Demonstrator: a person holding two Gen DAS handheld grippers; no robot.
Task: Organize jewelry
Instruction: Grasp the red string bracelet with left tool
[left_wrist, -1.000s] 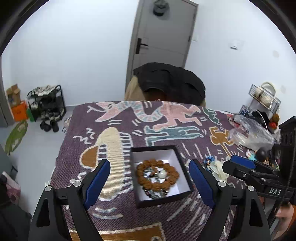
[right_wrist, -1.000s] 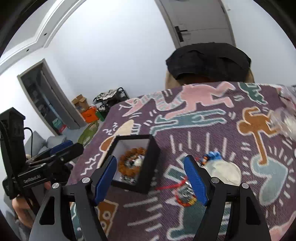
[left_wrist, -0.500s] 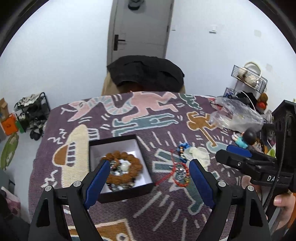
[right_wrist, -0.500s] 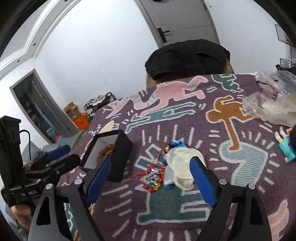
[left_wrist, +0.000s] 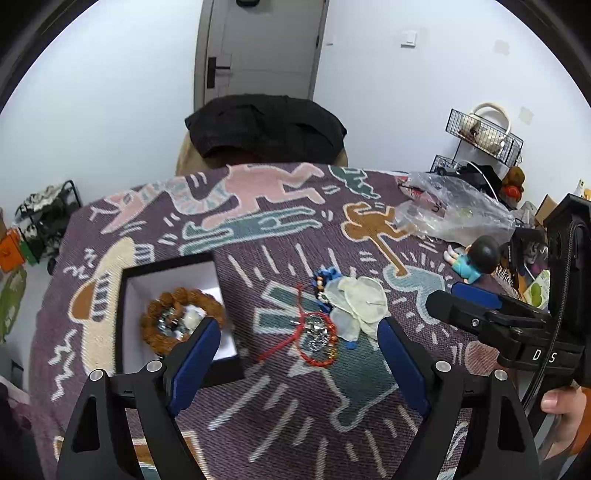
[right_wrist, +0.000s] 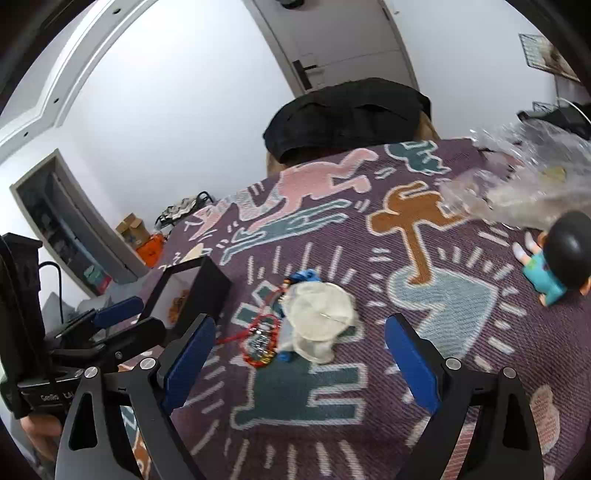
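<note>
Two grippers, both spread wide with nothing between the fingers. The left gripper (left_wrist: 299, 354) hangs over the cloth (left_wrist: 258, 406) with the red bracelet (left_wrist: 314, 343) sitting pretty much dead centre between its blue pads, a bit ahead of the tips. Its left pad (left_wrist: 194, 365) overlaps the near right corner of the box (left_wrist: 125, 325) in view, but I can't tell if it's actually touching it.

The box is black outside, white inside, open on top, and has a chunky brown bead bracelet (left_wrist: 181, 319) lying flat in it, with some smaller silvery and pale bits inside that ring. It's off to the left of the loose pile.

The pile: red bracelet with a red cord trailing toward the box, a glittery bit inside the loop, then a pale sheer pouch (left_wrist: 358, 302) touching it on the right, and some blue beads (left_wrist: 325, 277) poking out at the far side of the pouch.

From the right wrist view, the right gripper (right_wrist: 297, 354) also frames the pile, with the red bracelet (right_wrist: 260, 339) nearer its left pad and the pouch (right_wrist: 319, 314) about midway. The box (right_wrist: 203, 291) stands left of that, and the left gripper (right_wrist: 122, 321) shows at the far left edge beside it.

A little doll (left_wrist: 474, 258) in a teal shirt lies well to the right, near a crumpled plastic bag (left_wrist: 447, 210).
</note>
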